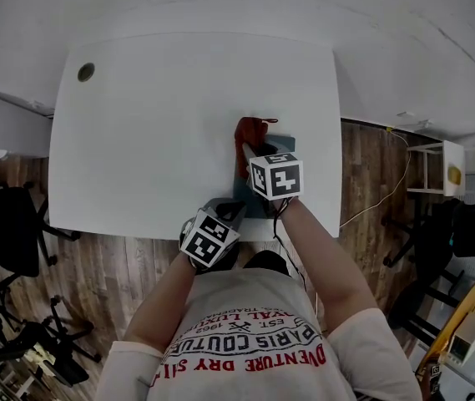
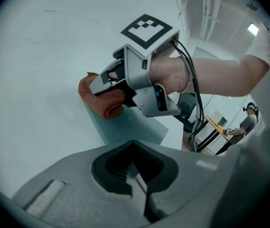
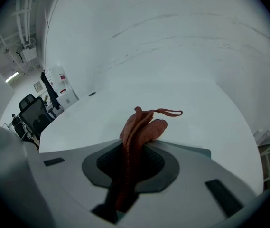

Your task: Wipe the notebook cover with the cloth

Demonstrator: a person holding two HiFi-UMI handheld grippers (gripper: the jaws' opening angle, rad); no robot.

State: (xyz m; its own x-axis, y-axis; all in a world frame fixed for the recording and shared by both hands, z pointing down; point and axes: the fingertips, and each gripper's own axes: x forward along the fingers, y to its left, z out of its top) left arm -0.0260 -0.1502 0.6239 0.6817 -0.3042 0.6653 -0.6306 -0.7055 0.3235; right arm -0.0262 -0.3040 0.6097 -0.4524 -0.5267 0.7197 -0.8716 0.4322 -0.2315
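A teal notebook lies flat near the front edge of the white table. On its far end rests a rust-red cloth, bunched up. My right gripper is shut on that cloth, whose loop hangs out past the jaws, and presses it onto the cover. The left gripper view shows the right gripper with the cloth under it. My left gripper is at the notebook's near edge. Its jaws are closed on that thin edge.
A round cable hole sits at the table's far left corner. Black office chairs stand left of the table on the wood floor. A white stand and a cable lie to the right. The person's torso is close to the table's front edge.
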